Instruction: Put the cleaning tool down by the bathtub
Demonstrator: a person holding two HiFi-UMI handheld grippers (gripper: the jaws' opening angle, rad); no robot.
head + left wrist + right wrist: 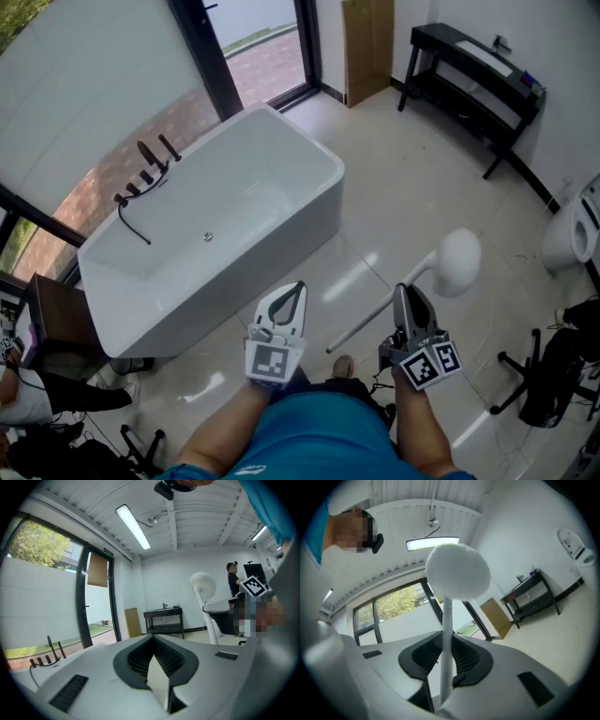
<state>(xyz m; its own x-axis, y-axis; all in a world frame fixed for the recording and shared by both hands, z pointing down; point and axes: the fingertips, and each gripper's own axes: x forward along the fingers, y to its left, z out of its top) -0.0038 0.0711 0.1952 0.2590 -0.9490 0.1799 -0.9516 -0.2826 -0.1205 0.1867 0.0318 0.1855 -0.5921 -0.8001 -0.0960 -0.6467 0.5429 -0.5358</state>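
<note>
Glossy tiled bathroom floor (pixel 412 178). White bathtub (pixel 225 216), empty. Long-handled cleaning tool (pixel 457 262) with fluffy head, apparently aloft right of bathtub, handle clamped in right gripper (pixel 406 302). Left gripper (pixel 286 298) closed, empty. Setting-down not yet done.

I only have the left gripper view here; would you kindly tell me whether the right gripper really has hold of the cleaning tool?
Observer: Yes. The right gripper view shows the right gripper with its fingers shut on the cleaning tool at its handle.
Operator: Thank you. Where is the bathtub from it?
Observer: In the head view the bathtub is ahead and to the left. The tool's round head hangs over the floor to the tub's right, apart from it.
Operator: Is anything on the far right?
Observer: A toilet stands at the head view's right edge.
</note>
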